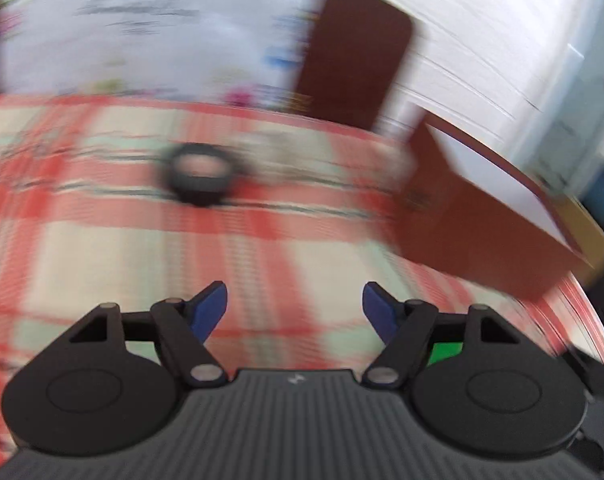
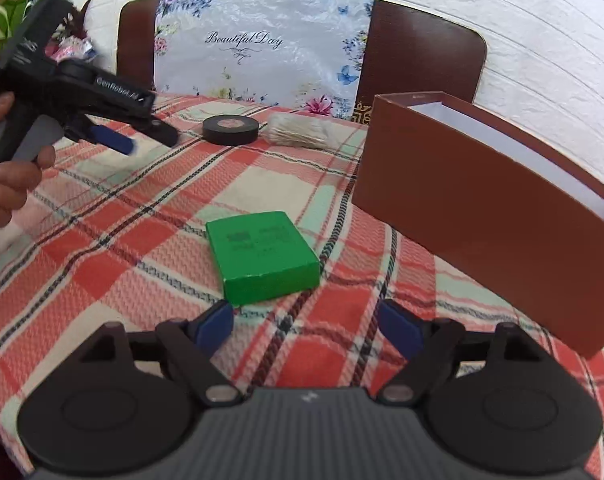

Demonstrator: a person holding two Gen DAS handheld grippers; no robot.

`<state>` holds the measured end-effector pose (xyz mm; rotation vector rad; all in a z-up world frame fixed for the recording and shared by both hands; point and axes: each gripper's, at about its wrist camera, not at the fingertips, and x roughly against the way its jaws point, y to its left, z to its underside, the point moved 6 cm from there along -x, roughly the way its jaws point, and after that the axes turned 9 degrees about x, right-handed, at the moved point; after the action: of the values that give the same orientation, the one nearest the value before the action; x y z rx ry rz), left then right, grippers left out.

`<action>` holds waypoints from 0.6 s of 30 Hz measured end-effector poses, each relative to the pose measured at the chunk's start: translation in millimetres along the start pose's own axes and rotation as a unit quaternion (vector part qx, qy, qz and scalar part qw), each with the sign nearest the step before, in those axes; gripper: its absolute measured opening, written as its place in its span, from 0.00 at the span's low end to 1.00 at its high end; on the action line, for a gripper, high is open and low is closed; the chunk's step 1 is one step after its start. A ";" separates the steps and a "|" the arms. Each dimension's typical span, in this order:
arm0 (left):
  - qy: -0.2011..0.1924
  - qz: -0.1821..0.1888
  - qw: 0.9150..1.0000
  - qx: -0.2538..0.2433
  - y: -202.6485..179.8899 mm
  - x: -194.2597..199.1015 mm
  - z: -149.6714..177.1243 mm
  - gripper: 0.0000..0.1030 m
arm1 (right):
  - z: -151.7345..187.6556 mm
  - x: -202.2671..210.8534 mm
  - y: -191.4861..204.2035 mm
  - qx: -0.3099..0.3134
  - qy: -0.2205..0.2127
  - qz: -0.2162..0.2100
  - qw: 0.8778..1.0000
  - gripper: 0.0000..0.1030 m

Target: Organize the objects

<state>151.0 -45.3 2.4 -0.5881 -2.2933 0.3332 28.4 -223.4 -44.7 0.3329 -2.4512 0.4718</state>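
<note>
A green flat box [image 2: 261,256] lies on the plaid tablecloth [image 2: 101,240] just ahead of my open, empty right gripper [image 2: 306,326]. A black tape roll [image 2: 230,129] and a clear packet of pale sticks [image 2: 299,131] lie at the far side. An open brown box with a white inside [image 2: 482,208] stands at the right. My left gripper [image 1: 294,310] is open and empty above the cloth; its view is blurred, with the tape roll [image 1: 201,178] ahead and the brown box [image 1: 482,224] to the right. The left gripper also shows in the right wrist view [image 2: 125,138].
A dark wooden chair [image 2: 422,52] with a floral plastic cover [image 2: 261,44] stands behind the table against a white brick wall. Plants and wrapped items [image 2: 5,20] sit at the far left. A hand [image 2: 5,184] holds the left gripper.
</note>
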 end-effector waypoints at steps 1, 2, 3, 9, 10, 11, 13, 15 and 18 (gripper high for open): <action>0.012 0.009 0.999 -0.028 -17.2 -4.0 6.2 0.75 | -1.5 0.5 1.6 0.001 -0.005 -0.003 1.000 0.80; 0.024 0.015 0.998 -0.052 -32.0 -8.8 13.6 0.75 | -2.3 1.3 4.5 0.003 -0.011 -0.010 1.000 0.80; 0.037 0.016 0.997 -0.065 -40.1 -14.1 19.4 0.75 | -3.6 0.7 7.0 0.005 -0.015 -0.020 1.000 0.80; 0.091 0.004 0.995 -0.037 -35.8 -34.4 44.3 0.75 | -5.6 -15.0 19.8 0.021 -0.007 -0.037 0.999 0.81; 0.093 0.006 0.995 -0.044 -38.3 -34.1 46.2 0.67 | -7.4 -18.5 18.5 0.016 -0.007 -0.043 0.999 0.80; 0.100 0.017 0.994 -0.045 -42.2 -34.3 47.0 0.58 | -8.9 -23.0 17.5 0.009 -0.005 -0.052 0.999 0.78; 0.111 0.018 0.993 -0.039 -48.8 -35.3 42.8 0.50 | -13.2 -29.4 13.0 -0.009 -0.005 -0.060 0.998 0.52; 0.098 0.006 0.994 -0.057 -62.3 -32.7 29.4 0.49 | -18.8 -30.3 8.6 -0.014 -0.012 -0.052 0.998 0.44; 0.047 0.020 0.994 -0.092 -95.1 -16.7 -4.7 0.49 | -36.4 -12.2 -4.4 -0.009 -0.064 -0.001 0.998 0.42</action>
<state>135.0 -135.4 33.8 -0.7282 -2.2372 0.1118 58.5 -211.1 -23.7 0.3676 -2.5780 0.4385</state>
